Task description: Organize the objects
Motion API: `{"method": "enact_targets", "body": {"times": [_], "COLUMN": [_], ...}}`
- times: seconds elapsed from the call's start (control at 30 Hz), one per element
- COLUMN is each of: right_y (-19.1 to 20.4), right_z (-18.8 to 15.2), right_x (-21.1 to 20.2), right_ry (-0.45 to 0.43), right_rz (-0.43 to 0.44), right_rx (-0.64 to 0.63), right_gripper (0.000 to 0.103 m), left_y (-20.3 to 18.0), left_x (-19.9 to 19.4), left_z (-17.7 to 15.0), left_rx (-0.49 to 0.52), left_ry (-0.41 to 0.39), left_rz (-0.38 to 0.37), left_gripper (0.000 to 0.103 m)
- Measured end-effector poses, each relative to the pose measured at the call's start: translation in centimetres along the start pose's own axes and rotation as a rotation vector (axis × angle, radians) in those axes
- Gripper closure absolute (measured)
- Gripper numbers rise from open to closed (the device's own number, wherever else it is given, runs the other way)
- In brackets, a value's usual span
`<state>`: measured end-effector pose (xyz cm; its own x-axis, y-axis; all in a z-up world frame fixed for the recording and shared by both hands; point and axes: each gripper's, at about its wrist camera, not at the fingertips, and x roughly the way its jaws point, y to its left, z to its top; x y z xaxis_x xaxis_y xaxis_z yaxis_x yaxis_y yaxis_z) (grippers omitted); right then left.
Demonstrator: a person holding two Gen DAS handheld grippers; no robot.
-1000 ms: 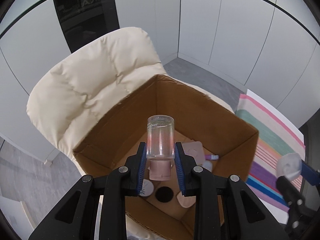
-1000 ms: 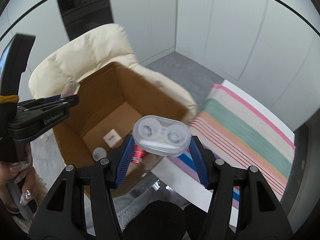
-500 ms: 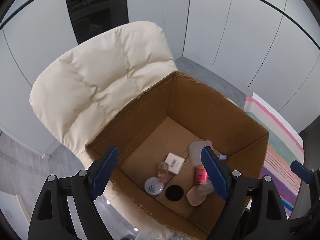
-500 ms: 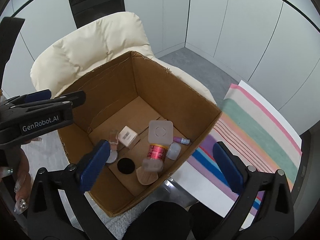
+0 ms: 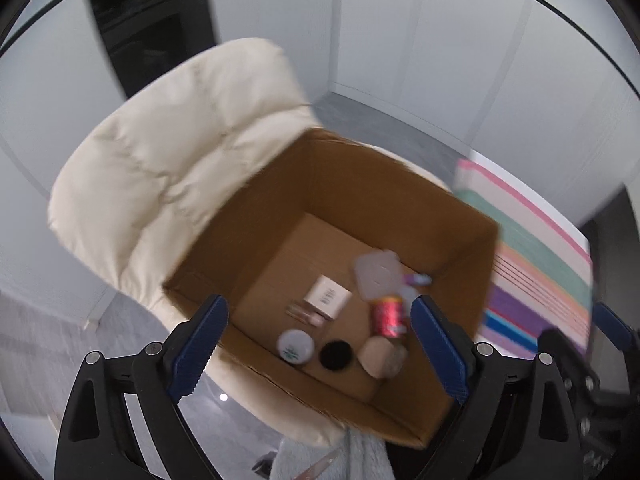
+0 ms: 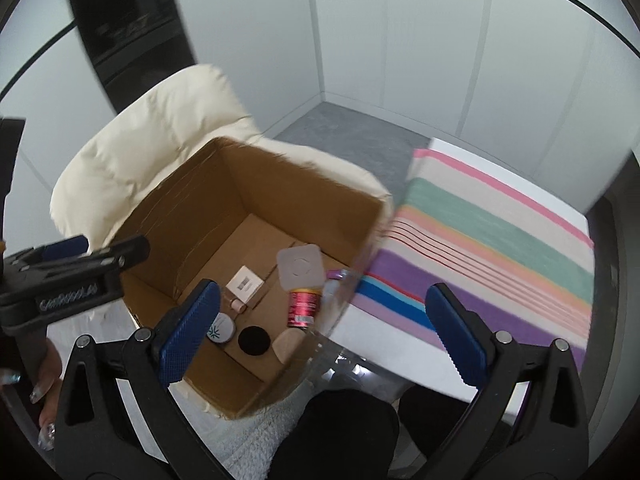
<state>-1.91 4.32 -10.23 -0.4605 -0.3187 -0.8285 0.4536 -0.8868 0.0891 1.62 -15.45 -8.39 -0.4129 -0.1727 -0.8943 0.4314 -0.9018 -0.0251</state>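
Blue pads spread wide on the left tool (image 5: 318, 346) and the right tool (image 6: 322, 334), both gripping nothing above the cardboard box (image 6: 256, 184). Down on its floor: red can (image 6: 302, 306), black disc (image 6: 254, 341), small white carton (image 6: 245, 283). Behind, cream chair (image 5: 180, 152) and striped cloth (image 6: 492, 240).

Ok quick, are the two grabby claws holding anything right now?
Left gripper: open, holding nothing, above the cardboard box.
Right gripper: open, holding nothing, also above the box.
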Motion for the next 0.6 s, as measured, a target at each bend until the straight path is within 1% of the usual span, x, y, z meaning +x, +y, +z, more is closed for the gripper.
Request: {"method": "enact_targets", "body": {"times": [0.07, 0.13, 0.17, 0.2, 0.27, 0.33, 0.37, 0.4, 0.47, 0.53, 0.6], "right_y": [-1.3, -2.4, -3.2, -3.7, -5.0, -5.7, -6.1, -6.3, -6.6, -6.2, -5.7], "right_z": [-0.6, -1.3, -1.9, -2.2, -3.3, -4.3, -5.2, -5.8, -7.0, -7.6, -7.9], "right_x": [-2.0, -4.1, -5.6, -6.4, -8.4, -9.9, -11.1, -12.0, -13.8, -14.9, -15.5], "right_ry": [0.004, -0.021, -0.021, -0.008, 0.043, 0.077, 0.091, 0.087, 0.058, 0.041, 0.035], "right_rz": [-0.024, -0.006, -0.013, -0.026, -0.043, -0.061, -0.074, -0.073, -0.071, -0.096, -0.149], "right_rx": [0.077, 0.124, 0.157, 0.180, 0.253, 0.310, 0.357, 0.386, 0.442, 0.442, 0.407], "right_gripper": [0.000, 0.000, 0.000, 0.000, 0.000, 0.000, 0.000, 0.000, 0.000, 0.000, 0.000], "left_y": [-1.6, -3.0, -4.0, -4.7, -6.1, -6.9, -7.5, -7.9, -9.2, -10.1, -10.5], "left_x": [-1.5, -2.7, -3.6, -4.4, -6.6, -8.1, -9.1, -9.7, -11.3, -12.9, -14.5], "left_z": [-0.1, -0.3, -0.5, -0.7, -1.5, -2.2, -2.8, -3.1, -4.3, -5.2, -5.8], "left_rx": [0.069, 0.120, 0.156, 0.189, 0.244, 0.266, 0.289, 0.308, 0.387, 0.439, 0.460], "left_ry": [0.032, 0.064, 0.084, 0.092, 0.111, 0.122, 0.123, 0.119, 0.093, 0.046, 0.008], "left_rz": [-0.034, -0.024, -0.028, -0.050, -0.140, -0.189, -0.197, -0.184, -0.105, -0.050, -0.035], "left_gripper": [0.009, 0.009, 0.009, 0.009, 0.009, 0.009, 0.009, 0.009, 0.009, 0.009, 0.010]}}
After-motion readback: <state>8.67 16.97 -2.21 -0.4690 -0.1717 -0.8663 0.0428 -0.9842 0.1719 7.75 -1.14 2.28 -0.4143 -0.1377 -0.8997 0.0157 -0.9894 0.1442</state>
